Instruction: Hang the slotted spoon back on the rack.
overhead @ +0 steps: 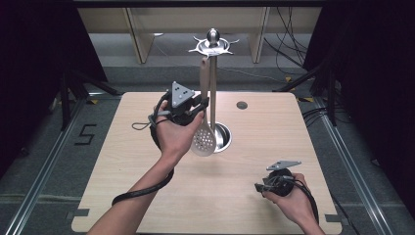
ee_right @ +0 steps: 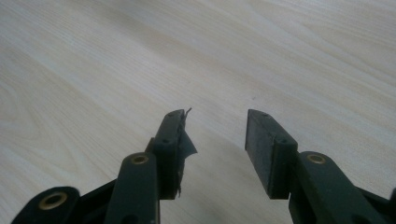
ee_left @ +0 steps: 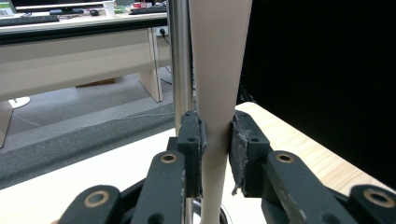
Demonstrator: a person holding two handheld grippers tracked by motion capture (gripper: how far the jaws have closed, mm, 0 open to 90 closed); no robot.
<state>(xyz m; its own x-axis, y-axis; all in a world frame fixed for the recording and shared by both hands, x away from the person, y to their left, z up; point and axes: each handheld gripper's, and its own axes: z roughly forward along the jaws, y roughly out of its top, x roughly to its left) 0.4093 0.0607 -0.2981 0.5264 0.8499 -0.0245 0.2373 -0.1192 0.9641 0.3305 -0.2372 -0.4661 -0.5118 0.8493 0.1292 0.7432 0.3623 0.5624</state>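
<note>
Your left gripper (ee_left: 215,140) clamps the beige slotted spoon (overhead: 204,138), round holed bowl, hanging near worktop's (overhead: 147,186) far edge; right gripper (ee_right: 214,135) wide, empty.

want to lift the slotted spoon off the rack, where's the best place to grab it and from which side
Grip the slotted spoon on its flat beige handle, below the hook and above the bowl, coming level from the table's left. It hangs upright beside the steel pole, so its flat faces suit the pads. The left gripper is already shut there.

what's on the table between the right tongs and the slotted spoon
Nothing: in the high view bare table runs from the right tongs, open and empty, up to the slotted spoon, which the left tongs grip by its handle.
</note>
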